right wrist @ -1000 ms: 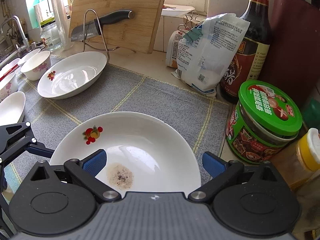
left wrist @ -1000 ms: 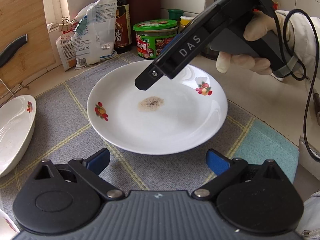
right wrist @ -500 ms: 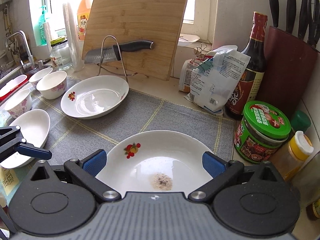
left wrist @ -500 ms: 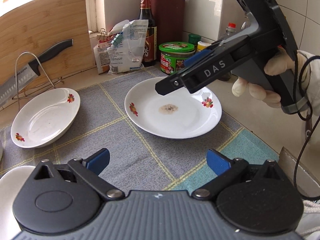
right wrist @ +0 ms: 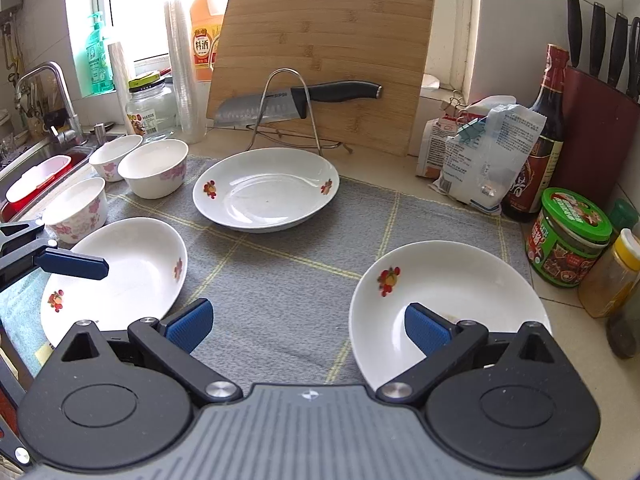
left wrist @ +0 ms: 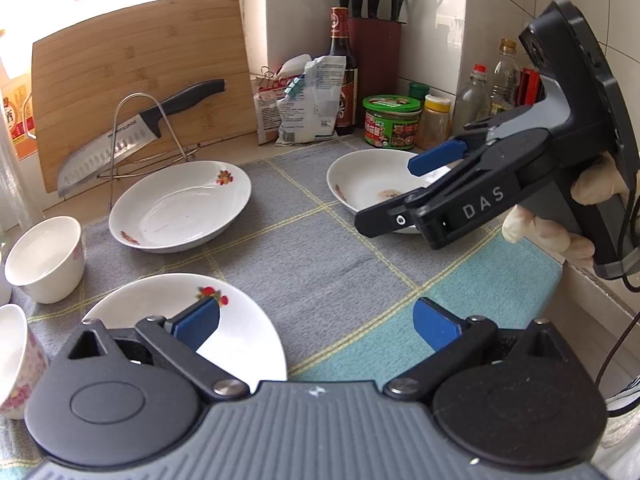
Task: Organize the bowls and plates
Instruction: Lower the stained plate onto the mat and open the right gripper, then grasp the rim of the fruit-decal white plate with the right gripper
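Note:
Three white flower-printed plates lie on a grey mat (right wrist: 280,276): a stained one at the right (right wrist: 452,292) (left wrist: 372,180), a clean one at the back (right wrist: 264,188) (left wrist: 180,204), and one at the near left (right wrist: 124,272) (left wrist: 240,336). Three small white bowls with pink flowers (right wrist: 154,168) (right wrist: 114,152) (right wrist: 78,208) stand at the left. My right gripper (right wrist: 308,326) is open and empty above the stained plate's near edge; it also shows in the left wrist view (left wrist: 404,188). My left gripper (left wrist: 316,324) is open and empty above the near-left plate.
A bamboo cutting board (right wrist: 320,60) leans at the back, with a knife (right wrist: 296,100) on a wire rack. A soy sauce bottle (right wrist: 536,132), bags (right wrist: 484,152), a green-lidded jar (right wrist: 568,236) and a knife block (right wrist: 600,128) stand at the right. The sink (right wrist: 36,168) is at the left.
Both grippers have pulled back and risen from the stained plate, so more of the counter shows. The left gripper has shifted left over the near-left plate. Both stay open.

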The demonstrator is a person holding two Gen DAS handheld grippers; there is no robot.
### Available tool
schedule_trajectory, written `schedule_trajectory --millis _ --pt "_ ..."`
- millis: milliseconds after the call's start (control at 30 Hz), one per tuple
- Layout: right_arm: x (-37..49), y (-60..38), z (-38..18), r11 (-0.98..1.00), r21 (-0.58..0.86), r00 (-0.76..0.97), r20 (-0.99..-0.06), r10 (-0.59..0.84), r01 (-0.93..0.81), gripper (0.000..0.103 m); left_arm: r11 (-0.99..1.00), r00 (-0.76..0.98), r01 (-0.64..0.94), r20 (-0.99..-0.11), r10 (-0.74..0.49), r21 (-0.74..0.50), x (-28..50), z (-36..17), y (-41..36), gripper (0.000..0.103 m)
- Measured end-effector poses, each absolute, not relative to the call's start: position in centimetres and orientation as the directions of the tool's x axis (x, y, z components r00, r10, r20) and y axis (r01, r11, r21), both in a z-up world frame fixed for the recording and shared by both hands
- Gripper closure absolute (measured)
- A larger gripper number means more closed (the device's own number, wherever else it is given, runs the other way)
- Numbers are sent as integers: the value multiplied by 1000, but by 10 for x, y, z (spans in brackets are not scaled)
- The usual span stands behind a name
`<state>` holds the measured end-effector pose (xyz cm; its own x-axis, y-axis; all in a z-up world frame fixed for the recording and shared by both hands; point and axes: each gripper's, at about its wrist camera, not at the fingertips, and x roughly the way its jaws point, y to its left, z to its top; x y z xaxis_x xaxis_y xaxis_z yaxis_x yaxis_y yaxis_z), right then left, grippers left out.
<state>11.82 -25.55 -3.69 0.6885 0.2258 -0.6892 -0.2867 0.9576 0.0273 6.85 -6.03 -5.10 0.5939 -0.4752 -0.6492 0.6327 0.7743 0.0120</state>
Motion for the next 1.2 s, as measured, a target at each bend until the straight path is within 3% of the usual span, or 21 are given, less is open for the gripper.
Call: schedule_trajectory --millis 700,1200 --pt "120 -150 -64 941 126 584 -756 297 -315 0 825 581 564 -703 -410 -16 60 -76 78 1" --pt "122 -119 -79 953 150 528 -804 273 -264 0 744 513 669 -720 -467 -6 73 -108 89 1"
